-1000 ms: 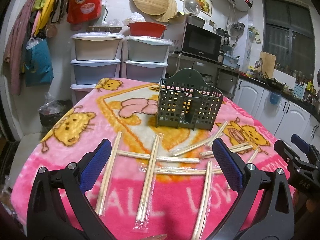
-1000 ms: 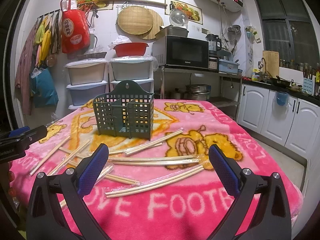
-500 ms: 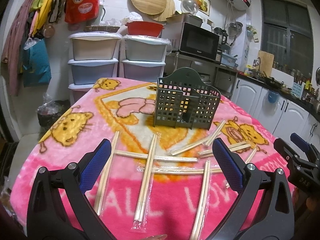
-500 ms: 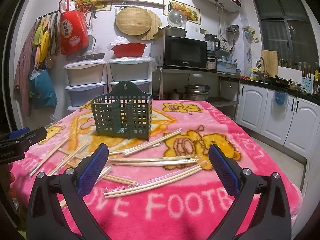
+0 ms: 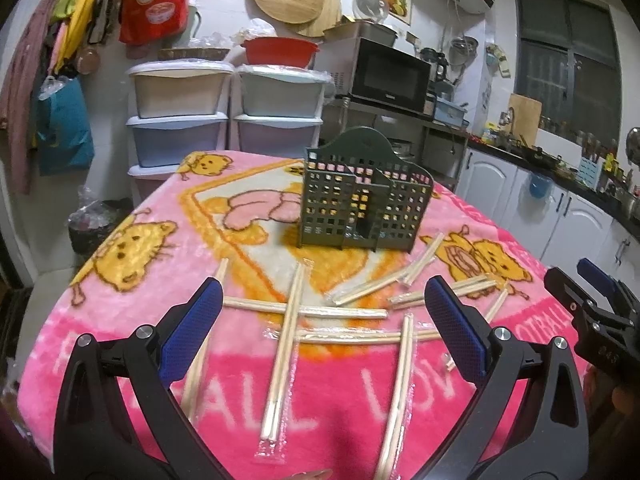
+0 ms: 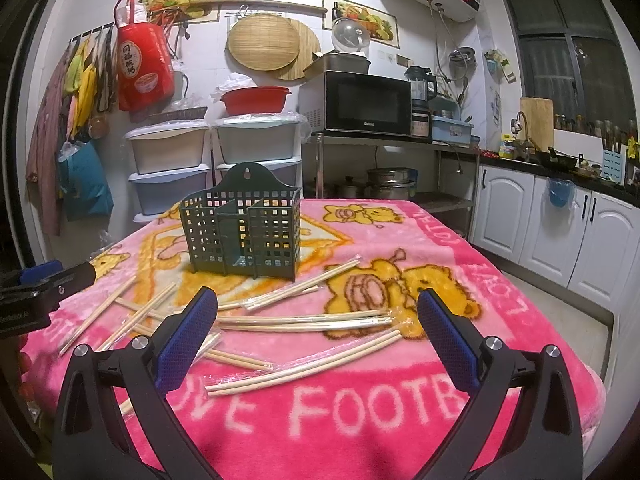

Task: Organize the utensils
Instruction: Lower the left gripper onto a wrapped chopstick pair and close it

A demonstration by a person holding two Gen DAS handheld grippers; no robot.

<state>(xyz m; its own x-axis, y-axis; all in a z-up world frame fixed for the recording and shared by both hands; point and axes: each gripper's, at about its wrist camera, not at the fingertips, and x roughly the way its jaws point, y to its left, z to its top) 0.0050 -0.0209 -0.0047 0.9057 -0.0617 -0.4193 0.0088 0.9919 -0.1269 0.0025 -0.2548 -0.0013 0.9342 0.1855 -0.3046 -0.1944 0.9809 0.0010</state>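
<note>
Your left gripper [image 5: 324, 316] hangs above the near edge of the desk [image 5: 120, 280] with its jaws spread wide and nothing between the blue pads [image 5: 192, 328]. Straight ahead of it, past the scattered sticks, the dark green utensil basket [image 5: 360, 204] stands upright on the pink cartoon blanket [image 5: 248, 412] that covers the desk. Between the gripper and the basket lie the wrapped chopsticks [image 5: 286, 340]: one pair runs lengthwise almost down the gripper's centre line, crossing over two pairs that lie sideways, and another lengthwise pair sits just inside the right finger. A further pair lies partly hidden under the left finger, and more are fanned out ahead and to the right, near the basket's right corner. Your right gripper shows at the far right of this view, well apart from the left one.

Your right gripper [image 6: 318, 320] is likewise fully open and empty, held over the near edge. The utensil basket [image 6: 244, 232] is ahead and to the left of it; its compartments look empty. Two long pairs of chopsticks [image 6: 304, 322] lie crosswise just beyond the fingertips, and a bent pair in clear wrap lies nearer, between the fingers. Other pairs spread out to the left toward your left gripper [image 6: 48, 284], which enters at the left edge.
</note>
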